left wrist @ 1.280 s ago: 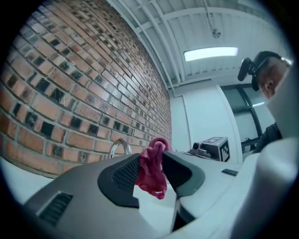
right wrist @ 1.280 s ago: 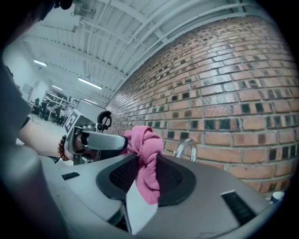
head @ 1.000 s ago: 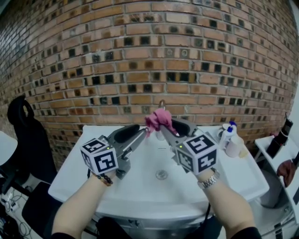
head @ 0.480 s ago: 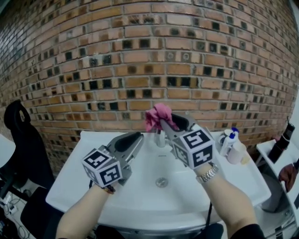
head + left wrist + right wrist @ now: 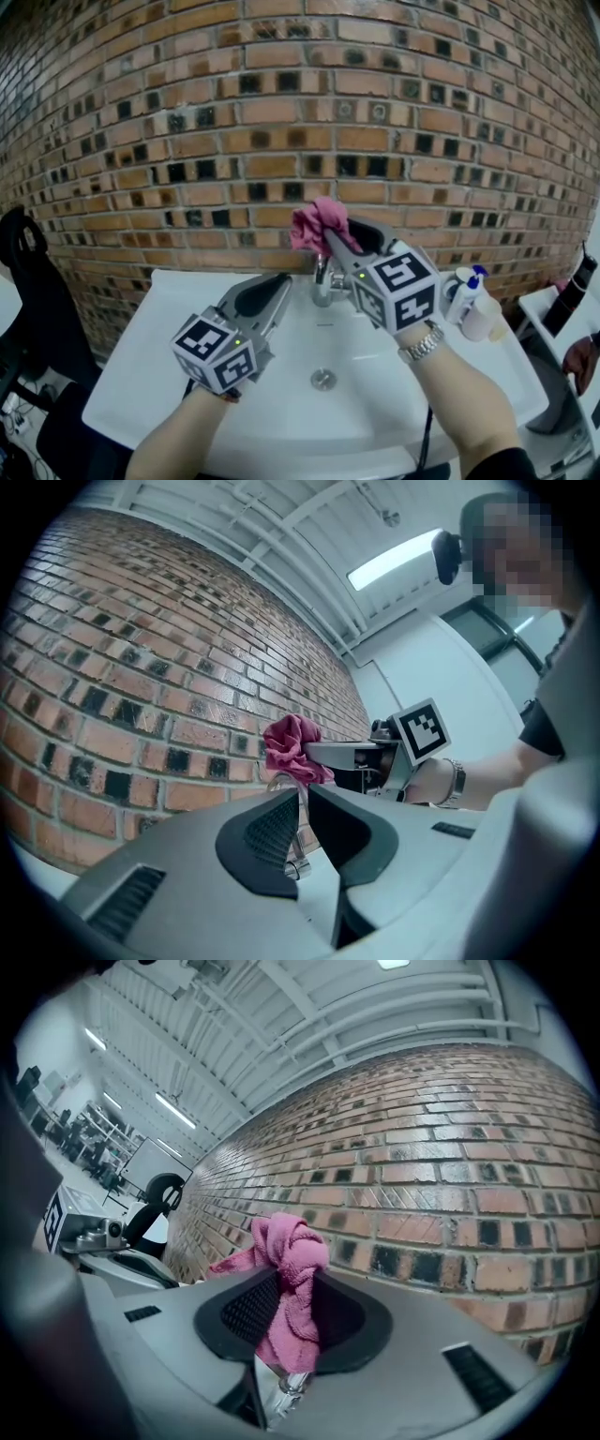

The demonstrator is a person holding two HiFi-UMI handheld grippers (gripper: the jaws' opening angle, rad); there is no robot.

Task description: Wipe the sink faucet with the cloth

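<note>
The pink cloth (image 5: 319,223) rides bunched in the tips of my right hand-held gripper (image 5: 336,234), whose jaws are clamped on it, its knot standing up above the pads. It hangs just above the top of the chrome faucet (image 5: 322,281), against the brick wall (image 5: 187,112). In the right gripper view the cloth's (image 5: 286,1279) lower end drops toward the faucet's (image 5: 286,1387) metal, though I cannot tell whether the two touch.

My left hand-held gripper (image 5: 279,286) sits just beside the faucet on its left. Its jaws have just been closing and stand a thin slit apart with nothing between the pads. The faucet (image 5: 295,867) only shows beyond that gap.

Below lies the white sink (image 5: 169,319), its drain (image 5: 323,379) bare, with two bottles (image 5: 469,295) near its right rim and a dark chair (image 5: 23,253) off to the left.

I judge the wiping has barely started, if at all. The cloth is in hand and at the faucet's top, but the spout and base are not yet covered.
</note>
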